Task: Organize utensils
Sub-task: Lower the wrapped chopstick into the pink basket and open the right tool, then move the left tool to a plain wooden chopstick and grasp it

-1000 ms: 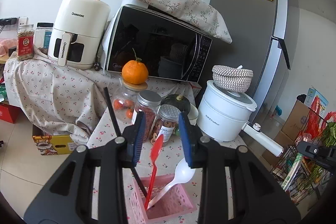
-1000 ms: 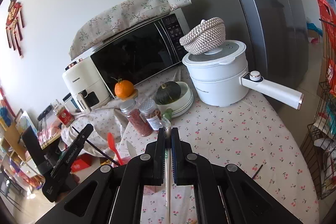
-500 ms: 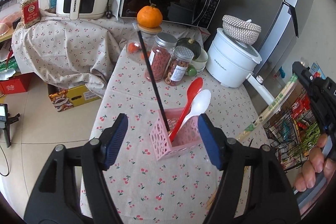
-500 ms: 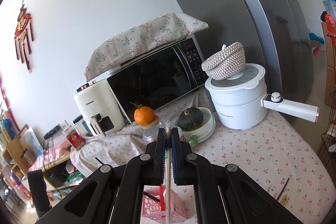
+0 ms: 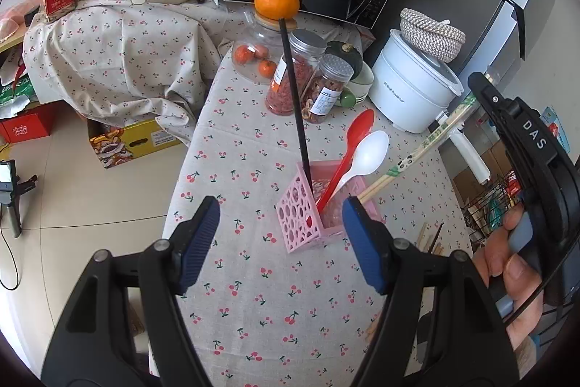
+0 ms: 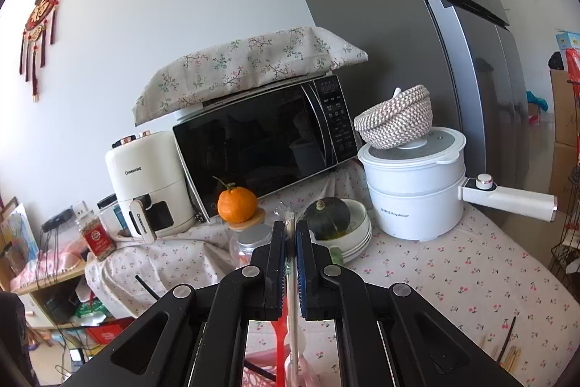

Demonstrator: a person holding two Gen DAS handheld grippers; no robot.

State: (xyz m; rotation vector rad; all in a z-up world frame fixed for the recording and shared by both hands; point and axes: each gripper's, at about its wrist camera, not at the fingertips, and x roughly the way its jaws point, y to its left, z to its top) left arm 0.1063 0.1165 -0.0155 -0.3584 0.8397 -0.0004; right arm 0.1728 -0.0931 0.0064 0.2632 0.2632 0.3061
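Note:
A pink perforated holder [image 5: 303, 222] stands on the cherry-print tablecloth. It holds a black chopstick [image 5: 294, 93], a red spoon [image 5: 353, 147] and a white spoon [image 5: 364, 158]. My left gripper [image 5: 281, 238] is open and empty, just in front of the holder. My right gripper [image 6: 290, 234] is shut on wrapped chopsticks [image 5: 417, 155], slanted down with the tips over the holder's right rim. Loose chopsticks [image 5: 429, 240] lie on the cloth right of the holder.
Behind the holder stand spice jars [image 5: 301, 75], a glass jar with an orange [image 5: 277, 2] on top, a squash in bowls [image 6: 328, 218] and a white cooker [image 5: 413, 89] with a side handle. A microwave [image 6: 264, 147] and air fryer [image 6: 145, 184] stand further back.
My left gripper opened wide and drew back from the holder, leaving the utensils in it. My right gripper brought the wrapped chopsticks down towards the holder's right side.

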